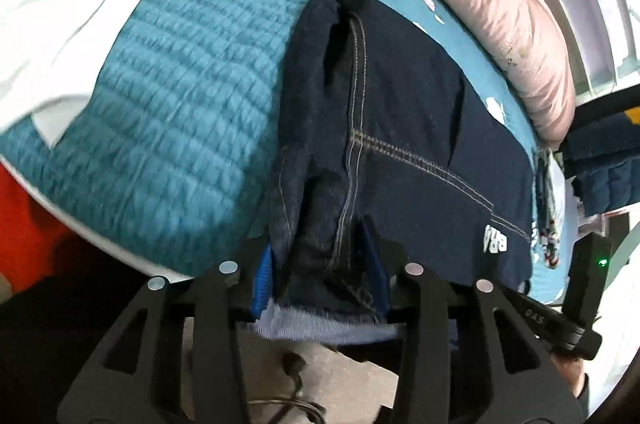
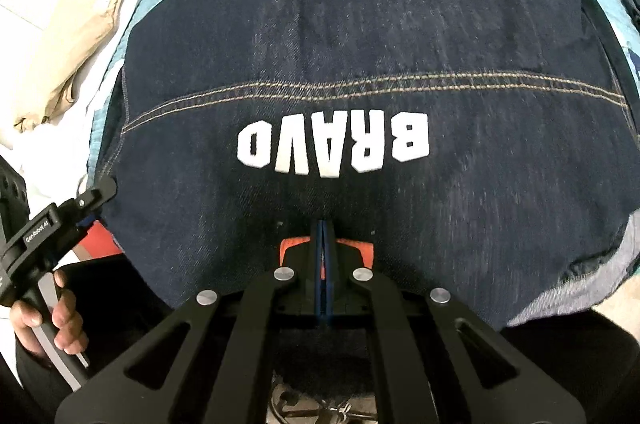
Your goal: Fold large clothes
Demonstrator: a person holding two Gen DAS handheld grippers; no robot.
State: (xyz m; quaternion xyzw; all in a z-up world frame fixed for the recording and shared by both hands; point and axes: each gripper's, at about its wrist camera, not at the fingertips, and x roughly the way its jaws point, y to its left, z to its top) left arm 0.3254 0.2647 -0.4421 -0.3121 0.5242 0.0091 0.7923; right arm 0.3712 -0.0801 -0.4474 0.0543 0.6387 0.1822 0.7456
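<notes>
Dark navy denim garment (image 2: 360, 72) with tan double stitching and white "BRAVO" lettering lies on teal quilt (image 1: 180, 104), bunched edge clamped in left gripper (image 1: 320, 264), right gripper (image 2: 323, 236) closed, pinching its near edge.

Left tool (image 1: 320, 264) clamped on cloth; right tool (image 2: 323, 244) fully closed.

A bed (image 1: 168, 112) with a teal quilted cover carries the dark denim garment (image 2: 360, 64), a pink duvet (image 1: 500, 4) along one edge, and white and beige cloths (image 2: 80, 24) beside it.
</notes>
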